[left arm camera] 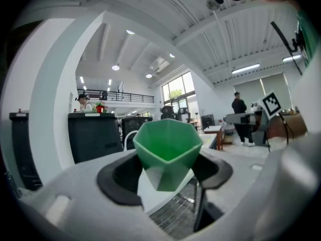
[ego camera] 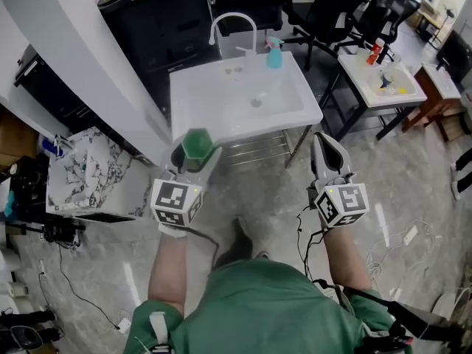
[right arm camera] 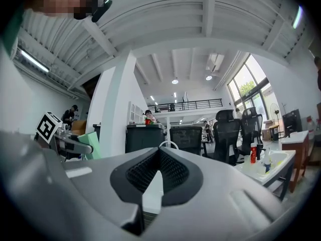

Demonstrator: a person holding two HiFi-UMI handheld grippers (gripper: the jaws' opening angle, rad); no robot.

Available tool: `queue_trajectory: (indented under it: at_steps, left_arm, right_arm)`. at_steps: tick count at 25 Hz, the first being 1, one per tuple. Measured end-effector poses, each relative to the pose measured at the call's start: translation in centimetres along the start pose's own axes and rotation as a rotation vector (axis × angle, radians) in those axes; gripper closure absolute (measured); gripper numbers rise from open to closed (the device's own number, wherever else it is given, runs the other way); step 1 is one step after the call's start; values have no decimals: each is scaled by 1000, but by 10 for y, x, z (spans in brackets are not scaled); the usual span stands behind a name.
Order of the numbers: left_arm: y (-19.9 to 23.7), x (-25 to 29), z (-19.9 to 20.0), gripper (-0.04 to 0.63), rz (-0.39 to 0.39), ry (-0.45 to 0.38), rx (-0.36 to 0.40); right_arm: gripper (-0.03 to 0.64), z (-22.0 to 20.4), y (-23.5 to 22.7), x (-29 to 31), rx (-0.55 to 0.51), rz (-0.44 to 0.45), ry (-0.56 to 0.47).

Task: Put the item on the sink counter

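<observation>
We see L gripper clamped on green cup: cup upright, mouth up, jaws wide round its lower body. Cup is held at 7 o'clock of white sink, by the front-left corner. Faucet and blue spray bottle are at sink's 12 o'clock. R gripper is at sink's 5 o'clock, jaws together, empty.
</observation>
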State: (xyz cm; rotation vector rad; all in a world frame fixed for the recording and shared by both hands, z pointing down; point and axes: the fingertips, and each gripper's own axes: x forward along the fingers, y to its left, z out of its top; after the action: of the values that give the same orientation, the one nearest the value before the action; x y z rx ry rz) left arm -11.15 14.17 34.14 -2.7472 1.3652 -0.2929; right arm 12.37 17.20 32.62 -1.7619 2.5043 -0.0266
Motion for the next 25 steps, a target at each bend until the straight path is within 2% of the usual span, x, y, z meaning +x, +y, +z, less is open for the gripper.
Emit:
queue_trajectory:
  at_steps: [4, 11, 17, 25]
  left_arm:
    - [47, 42, -1, 299, -13, -9, -49]
    - [112, 99, -4, 299, -41, -15, -40]
    - [141, 138, -9, 299, -57, 1, -49]
    - [151, 198, -23, 299, -46, 37, -64]
  right_arm:
    - [624, -6, -7, 53, -9, -4, 39]
    - [624, -9, -10, 135, -6, -19, 55]
    - [624, -16, -25, 178, 10, -35, 74]
    - [624, -35, -64, 232, 45, 0, 88]
